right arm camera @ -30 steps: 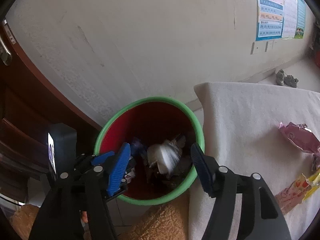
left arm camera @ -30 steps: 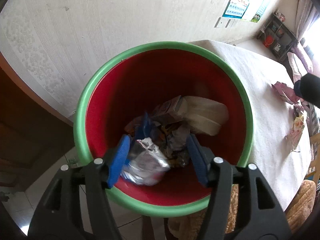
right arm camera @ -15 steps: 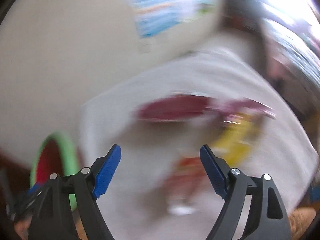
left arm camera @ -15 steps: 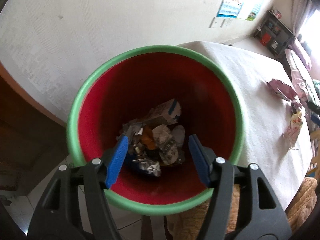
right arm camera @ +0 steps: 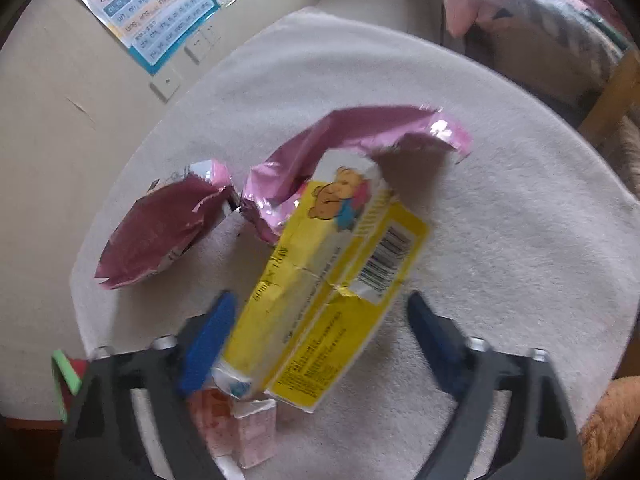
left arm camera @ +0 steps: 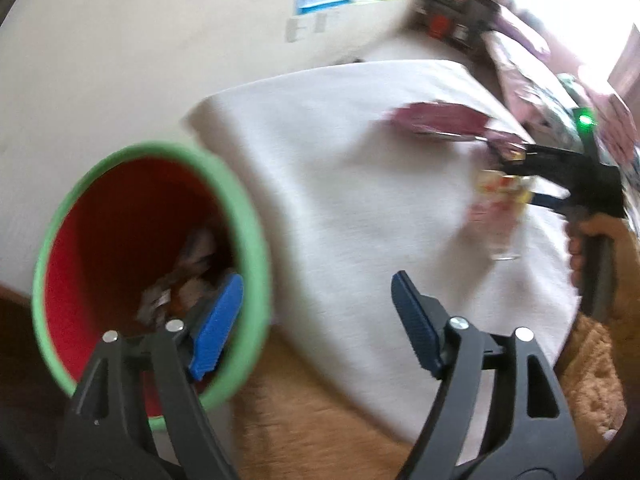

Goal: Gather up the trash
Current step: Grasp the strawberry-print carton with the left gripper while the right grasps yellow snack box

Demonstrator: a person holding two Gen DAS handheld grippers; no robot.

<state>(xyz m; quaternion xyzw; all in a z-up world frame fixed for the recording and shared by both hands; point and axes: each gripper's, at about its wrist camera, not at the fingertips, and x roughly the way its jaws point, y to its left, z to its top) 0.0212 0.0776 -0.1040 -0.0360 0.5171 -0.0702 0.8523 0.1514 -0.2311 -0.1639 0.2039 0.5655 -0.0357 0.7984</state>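
A red bin with a green rim [left arm camera: 244,216] holds crumpled trash and stands left of the white-covered table [left arm camera: 340,184]. My left gripper [left arm camera: 316,320] is open and empty, over the gap between bin and table. My right gripper [right arm camera: 320,328] is open, its jaws on either side of a yellow wrapper with a bear print [right arm camera: 332,264] lying on the table. Two pink foil wrappers [right arm camera: 160,228] [right arm camera: 360,132] lie beyond it, and a small pink carton [right arm camera: 248,432] lies under my fingers. The right gripper also shows in the left wrist view [left arm camera: 560,176], at the wrappers.
A brown plush cushion [left arm camera: 320,432] lies below the table's front edge. A wall with a poster [right arm camera: 160,16] and sockets is behind the table. A bed with pink bedding [right arm camera: 540,8] stands at the far right. The bin's rim [right arm camera: 64,372] shows at the lower left.
My left gripper has swung right, from over the bin towards the table. My right gripper has moved from the bin to the table and now straddles the yellow wrapper.
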